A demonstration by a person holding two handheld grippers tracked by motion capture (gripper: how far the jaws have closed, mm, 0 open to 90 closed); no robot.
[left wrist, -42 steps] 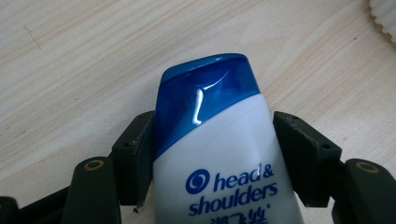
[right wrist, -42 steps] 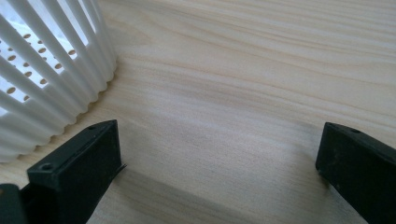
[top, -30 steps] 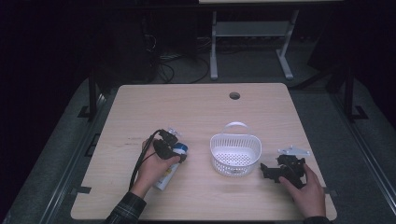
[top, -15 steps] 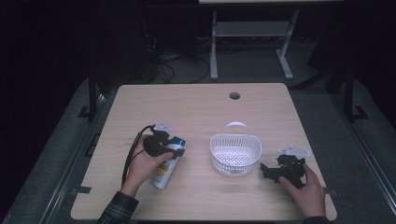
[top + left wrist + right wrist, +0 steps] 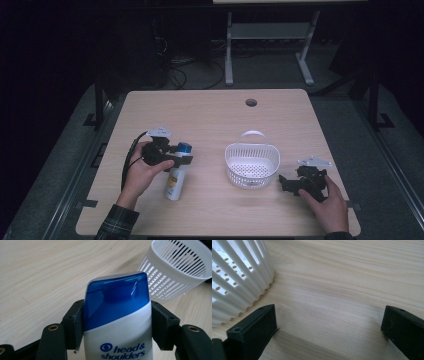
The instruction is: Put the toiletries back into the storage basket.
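The left gripper [image 5: 175,156] has its fingers [image 5: 72,325] clenched on a shampoo bottle [image 5: 117,322], left of the basket [image 5: 251,166]. The right gripper [image 5: 286,182] rests on the tabletop [image 5: 210,115] just right of the basket, fingers [image 5: 254,327] released.

The white shampoo bottle [image 5: 117,325] with the blue cap bears the brand "head & shoulders" in blue lowercase letters, with a round blue swirl logo just left of the word "head". In the high view the bottle's label shows some orange print, probably text, too small to read.
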